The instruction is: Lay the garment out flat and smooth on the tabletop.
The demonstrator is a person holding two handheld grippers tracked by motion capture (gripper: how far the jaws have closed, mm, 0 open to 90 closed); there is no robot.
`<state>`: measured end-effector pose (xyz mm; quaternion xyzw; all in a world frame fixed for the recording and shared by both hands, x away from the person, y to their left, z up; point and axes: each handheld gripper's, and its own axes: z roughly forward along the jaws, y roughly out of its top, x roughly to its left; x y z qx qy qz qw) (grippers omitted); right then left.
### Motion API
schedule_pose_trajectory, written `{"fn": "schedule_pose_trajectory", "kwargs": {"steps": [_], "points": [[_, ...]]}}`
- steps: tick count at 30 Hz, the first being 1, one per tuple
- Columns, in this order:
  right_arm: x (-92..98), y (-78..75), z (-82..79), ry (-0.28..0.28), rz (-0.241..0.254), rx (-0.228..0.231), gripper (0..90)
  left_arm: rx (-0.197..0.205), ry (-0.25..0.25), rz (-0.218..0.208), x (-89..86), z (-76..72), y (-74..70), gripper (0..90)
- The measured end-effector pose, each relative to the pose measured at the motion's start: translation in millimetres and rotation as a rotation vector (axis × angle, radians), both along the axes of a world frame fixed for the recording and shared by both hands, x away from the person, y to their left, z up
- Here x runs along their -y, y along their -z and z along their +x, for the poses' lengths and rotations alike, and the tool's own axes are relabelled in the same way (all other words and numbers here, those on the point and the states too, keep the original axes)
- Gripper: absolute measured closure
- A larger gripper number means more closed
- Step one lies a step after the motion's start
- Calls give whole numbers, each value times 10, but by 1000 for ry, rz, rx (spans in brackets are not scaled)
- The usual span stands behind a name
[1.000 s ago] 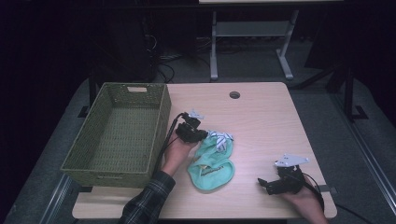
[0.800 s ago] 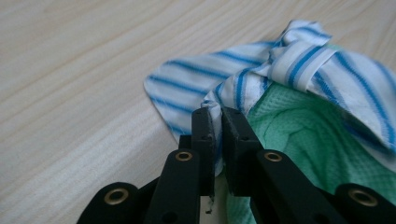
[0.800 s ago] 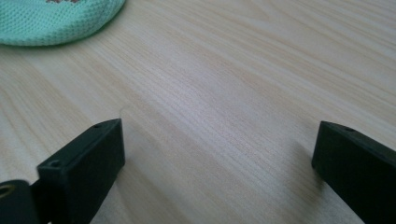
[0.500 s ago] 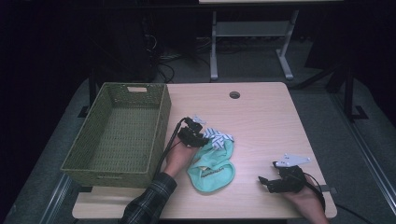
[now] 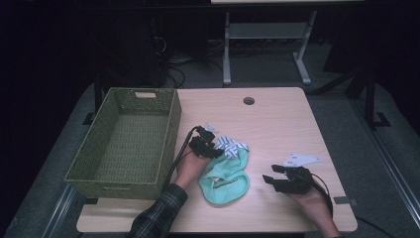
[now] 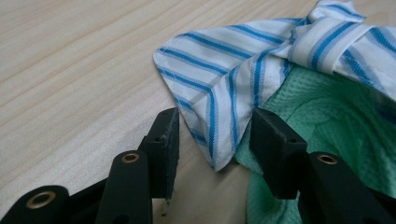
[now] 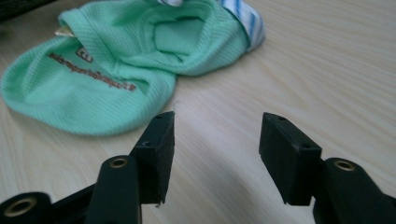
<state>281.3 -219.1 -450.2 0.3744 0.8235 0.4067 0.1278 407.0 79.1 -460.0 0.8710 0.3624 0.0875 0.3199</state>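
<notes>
- The left gripper (image 5: 210, 141) is held low near the middle of the desk (image 5: 277, 114); its jaws have just been opening, and a corner of the blue-striped white cloth (image 6: 219, 88) lies loose between them.
- The green garment (image 5: 225, 178) lies just beside that cloth, toward the desk's front edge.
- The right gripper (image 5: 271, 174) is held near the front right corner, pointed at the garment; its jaws have just been closing, with only bare desk between them.

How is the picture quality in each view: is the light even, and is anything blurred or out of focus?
High view: the table is lit while the room around it is very dark, and detail is soft. Left gripper view: bright, even light; the striped cloth is sharp, the nearest jaw parts slightly soft. Right gripper view: the green garment looks slightly soft, and a faint shadow lies on the wood between the jaws.
</notes>
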Motion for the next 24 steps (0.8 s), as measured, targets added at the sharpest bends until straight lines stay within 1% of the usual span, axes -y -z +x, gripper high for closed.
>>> {"fn": "schedule_pose_trajectory", "kwargs": {"steps": [4, 6, 8, 9, 10, 11, 14, 15, 16, 20, 22, 24], "points": [[-164, -18, 63, -36, 24, -10, 506, 15, 2, 17, 20, -14, 0, 525], [-240, -23, 92, -52, 17, -9, 529, 24, 4, 29, 31, -21, 1, 531], [-309, -25, 124, -67, 21, -10, 549, 36, 8, 42, 43, -30, 3, 539], [-342, -20, 140, -75, 19, -9, 557, 41, 5, 41, 50, -35, 6, 541], [-410, -9, 165, -82, 18, -18, 578, 42, 5, 42, 53, -37, 7, 547], [-410, -9, 165, -82, 18, -18, 578, 43, 6, 41, 53, -38, 7, 547], [-513, 30, 211, -102, 12, -20, 617, 49, 8, 40, 50, -39, 12, 558], [-513, 30, 211, -102, 12, -20, 617, 51, 8, 40, 47, -40, 13, 558], [-555, 50, 225, -106, 9, -28, 632, 55, 11, 43, 42, -37, 13, 563], [-609, 80, 242, -116, -2, -39, 668, 57, 9, 36, 39, -36, 17, 570], [-638, 97, 252, -123, -11, -40, 704, 58, 8, 37, 40, -37, 17, 570], [-655, 113, 259, -129, -13, -48, 762, 58, 8, 38, 40, -37, 17, 570]]}}
